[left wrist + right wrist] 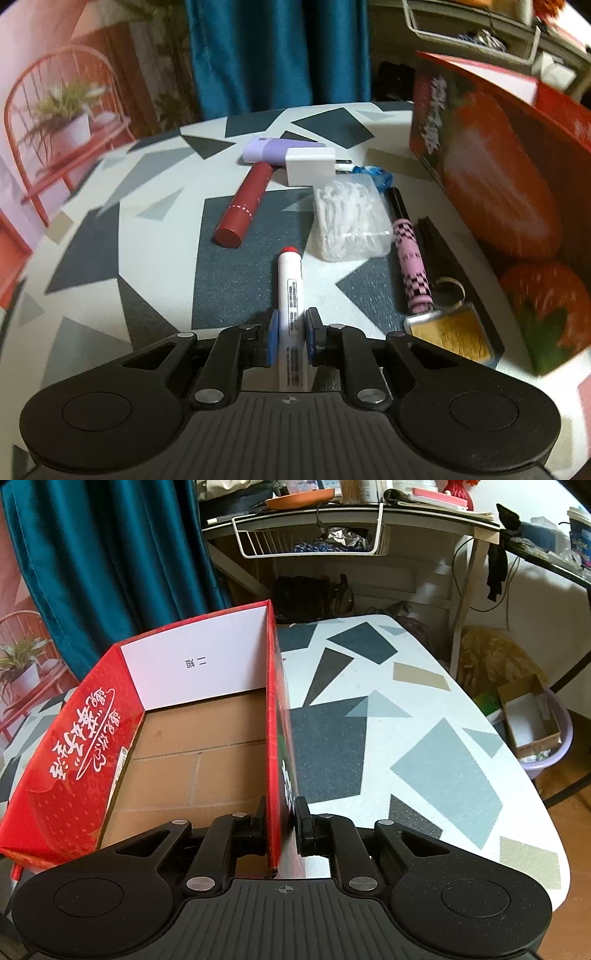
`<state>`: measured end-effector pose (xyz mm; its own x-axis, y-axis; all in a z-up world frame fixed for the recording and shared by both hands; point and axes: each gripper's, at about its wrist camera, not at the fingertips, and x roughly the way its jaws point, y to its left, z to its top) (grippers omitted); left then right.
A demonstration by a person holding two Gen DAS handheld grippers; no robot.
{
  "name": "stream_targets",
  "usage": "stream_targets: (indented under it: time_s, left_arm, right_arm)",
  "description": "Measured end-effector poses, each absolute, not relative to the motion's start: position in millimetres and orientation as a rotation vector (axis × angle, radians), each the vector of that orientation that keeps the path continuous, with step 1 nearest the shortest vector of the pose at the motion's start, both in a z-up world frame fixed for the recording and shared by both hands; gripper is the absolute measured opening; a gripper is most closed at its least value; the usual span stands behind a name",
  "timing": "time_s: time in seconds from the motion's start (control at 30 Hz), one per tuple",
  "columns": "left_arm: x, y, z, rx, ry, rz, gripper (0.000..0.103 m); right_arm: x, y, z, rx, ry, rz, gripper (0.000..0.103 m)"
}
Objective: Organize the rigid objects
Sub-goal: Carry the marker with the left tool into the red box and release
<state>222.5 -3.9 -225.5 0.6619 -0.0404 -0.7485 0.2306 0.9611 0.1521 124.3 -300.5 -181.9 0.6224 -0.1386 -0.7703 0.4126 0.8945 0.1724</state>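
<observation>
Left gripper (290,338) is closed on a white marker (290,295), blue pads pressed to its barrel, red cap pointing forward above the table (110,236). Right gripper (280,823) pinches the right wall of the red strawberry box (275,716), one finger inside, one outside; the cardboard floor looks empty.

Judgement: marker goes into the box next. Keep it level, lift above the wall, release low over the floor.

Loose items ahead of the marker: dark red tube (243,205), white charger (308,166) against a lilac case (277,147), clear bag of white pieces (349,218), pink checkered pen (412,266), keychain tag (448,330) near the box's outer wall. Open tabletop lies left; the right side is crowded.
</observation>
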Motion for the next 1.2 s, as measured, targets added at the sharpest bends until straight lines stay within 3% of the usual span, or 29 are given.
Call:
stream_targets:
  time_s: [0.3, 0.67, 0.93, 1.2]
  left_arm:
    - [223, 5, -214, 0.162, 0.873, -0.186, 0.016]
    - [237, -8, -154, 0.115, 0.738, -0.243, 0.016]
    - [263, -61, -104, 0.108, 0.632, -0.395, 0.016]
    - [279, -135, -112, 0.136, 0.662, -0.571, 0.016]
  right_arm:
    - [123, -302, -182, 0.365, 0.838, -0.321, 0.012]
    - [124, -301, -183, 0.361, 0.840, -0.321, 0.012]
    - [124, -301, -182, 0.361, 0.840, -0.320, 0.012]
    - [125, -301, -182, 0.353, 0.847, -0.318, 0.012]
